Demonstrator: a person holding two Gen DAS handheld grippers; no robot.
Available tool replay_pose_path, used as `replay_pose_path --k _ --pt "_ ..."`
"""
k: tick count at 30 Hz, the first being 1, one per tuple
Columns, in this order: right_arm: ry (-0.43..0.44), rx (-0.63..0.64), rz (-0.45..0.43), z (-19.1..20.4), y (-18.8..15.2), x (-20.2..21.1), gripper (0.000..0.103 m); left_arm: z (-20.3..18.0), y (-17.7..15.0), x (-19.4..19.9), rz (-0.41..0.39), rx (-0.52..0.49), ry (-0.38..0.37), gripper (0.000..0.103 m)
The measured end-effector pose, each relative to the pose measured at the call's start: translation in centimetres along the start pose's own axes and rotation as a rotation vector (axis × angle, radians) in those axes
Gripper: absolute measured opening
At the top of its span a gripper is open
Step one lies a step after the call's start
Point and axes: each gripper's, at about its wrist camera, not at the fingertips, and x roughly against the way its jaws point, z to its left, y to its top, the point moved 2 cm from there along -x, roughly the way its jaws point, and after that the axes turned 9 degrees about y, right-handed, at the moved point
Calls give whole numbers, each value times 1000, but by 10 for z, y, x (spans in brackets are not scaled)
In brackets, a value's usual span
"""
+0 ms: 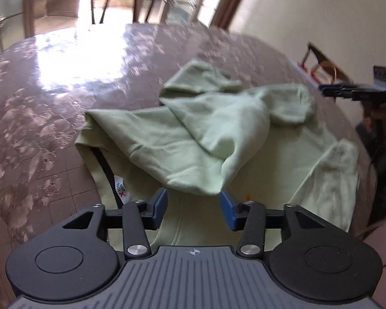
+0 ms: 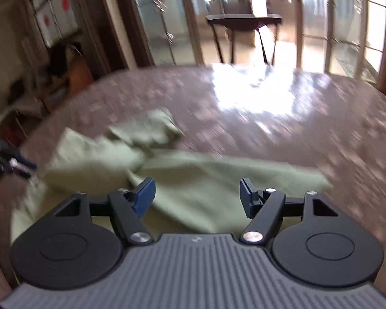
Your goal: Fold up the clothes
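Sunlight is pouring through tall glazed doors behind a dark side table [image 2: 244, 20] and glaring off the polished, reddish marbled table [image 1: 51, 97] that is carrying the work. A pale green sweatshirt [image 1: 193, 139] is lying rumpled toward the near edge of that table, one layer flopped loosely over the body, a sleeve [image 1: 329, 180] trailing toward the near right corner and the collar label [image 1: 121, 189] showing at the near left. The left gripper [image 1: 193, 203] is hovering over the near part of the garment with its blue pads spread and nothing between them, though a drooping fold is hanging just at the tips. The right gripper [image 2: 196, 195] is likewise standing wide apart and empty above the cloth; the right wrist view is blurring, so fine creases are hard to read. Whether this heap is on its way to being spread flat or already partway into a fold, I cannot say. The risk I judge is pinching several layers at once, or the slick top letting the cloth slide toward the near edge. Far and left portions of the table are lying bare, offering ample room.
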Motion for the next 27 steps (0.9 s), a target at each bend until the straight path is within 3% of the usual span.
replay_pose_path --k 1,4,7,11,15,17,19,23,27 --pt "14 -4 -16 5 7 -2 70 -1 0 5 -21 21 0 61" --pt "54 -16 -63 19 27 -10 70 -7 0 20 -86 70 27 66" --pt "56 -27 -21 22 33 -65 70 -13 -1 29 -132 143 72 74" --pt "-4 5 12 23 32 -116 70 -29 -7 35 -163 183 154 77" --pt "-8 65 35 31 34 -143 68 -48 -15 35 -140 152 144 79" --pt "-14 70 30 34 35 -143 33 -57 -19 32 -113 106 152 80" --pt "-23 70 20 36 37 -139 18 -63 -22 29 -95 70 164 80" --pt "-35 74 -8 43 40 -128 15 -64 -24 25 -94 83 136 80" --pt "-28 98 -75 55 38 -84 15 -63 -20 20 -96 82 122 80"
